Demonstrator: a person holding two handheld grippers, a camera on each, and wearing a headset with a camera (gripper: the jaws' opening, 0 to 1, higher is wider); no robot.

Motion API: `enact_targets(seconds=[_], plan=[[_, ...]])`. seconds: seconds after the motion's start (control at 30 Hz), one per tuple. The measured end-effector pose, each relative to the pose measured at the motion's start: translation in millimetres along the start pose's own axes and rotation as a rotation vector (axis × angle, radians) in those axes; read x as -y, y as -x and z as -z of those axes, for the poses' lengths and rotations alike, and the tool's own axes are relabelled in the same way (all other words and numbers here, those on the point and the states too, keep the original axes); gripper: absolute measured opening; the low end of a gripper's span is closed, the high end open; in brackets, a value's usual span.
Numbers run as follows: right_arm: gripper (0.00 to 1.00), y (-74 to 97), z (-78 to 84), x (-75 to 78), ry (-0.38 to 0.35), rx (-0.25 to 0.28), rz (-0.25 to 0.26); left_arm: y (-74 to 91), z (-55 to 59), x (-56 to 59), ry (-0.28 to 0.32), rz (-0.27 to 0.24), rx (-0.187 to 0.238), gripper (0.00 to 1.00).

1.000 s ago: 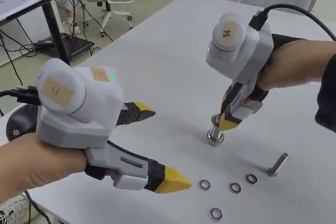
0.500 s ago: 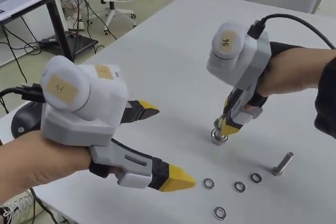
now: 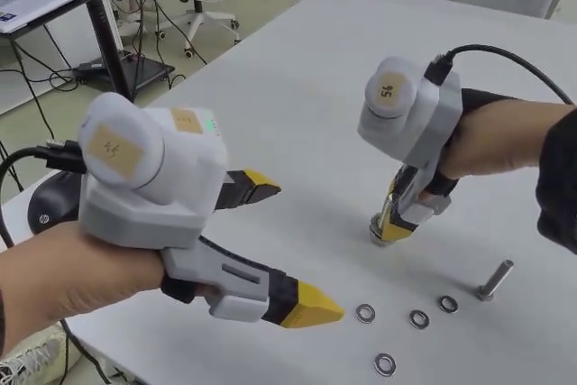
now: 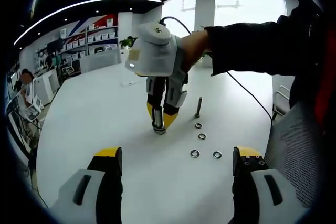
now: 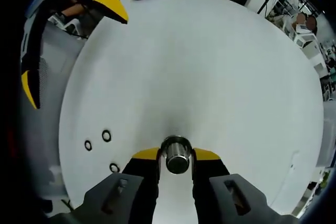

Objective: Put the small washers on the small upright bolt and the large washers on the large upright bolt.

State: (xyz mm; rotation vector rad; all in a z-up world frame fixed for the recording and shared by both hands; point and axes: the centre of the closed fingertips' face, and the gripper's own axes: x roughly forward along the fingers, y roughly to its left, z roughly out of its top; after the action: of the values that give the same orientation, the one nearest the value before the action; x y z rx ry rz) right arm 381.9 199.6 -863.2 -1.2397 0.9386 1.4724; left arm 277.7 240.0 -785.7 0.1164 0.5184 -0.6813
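R gripper (image 3: 394, 227) now lower, fingers pinching large bolt (image 5: 177, 161) near base; L gripper (image 3: 302, 250) fingers spread, unchanged.

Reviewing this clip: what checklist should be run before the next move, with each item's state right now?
1. Large silver upright bolt stands between right gripper's jaws: ok.
2. Left gripper open and unloaded: ok.
3. Small silver upright bolt standing, unobstructed: ok.
4. Four small silver washers threaded on small bolt: not ok, loose on white table.
5. Large washers seated on large bolt: cannot tell.
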Motion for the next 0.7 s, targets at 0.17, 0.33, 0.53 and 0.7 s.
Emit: enact_targets(seconds=[0.17,0.33,0.53,0.7], plan=[[0.24,-0.6,0.1,-0.5,-0.007,0.001,-0.003,0.2,-0.1,-0.5,0.003,-0.001,0.001,0.87],[0.24,-0.5,-0.5,0.5,-0.007,0.004,-0.005,0.8,0.4,-0.7,0.002,0.0,-0.002,0.87],[0.26,0.8,-0.4,0.8,-0.004,0.007,-0.003,1.3,1.5,-0.3,0.002,0.002,-0.006,0.87],[0.27,5.0,-1.7,0.7,-0.006,0.017,-0.003,2.3,0.6,-0.4,0.002,0.001,-0.004,0.87]])
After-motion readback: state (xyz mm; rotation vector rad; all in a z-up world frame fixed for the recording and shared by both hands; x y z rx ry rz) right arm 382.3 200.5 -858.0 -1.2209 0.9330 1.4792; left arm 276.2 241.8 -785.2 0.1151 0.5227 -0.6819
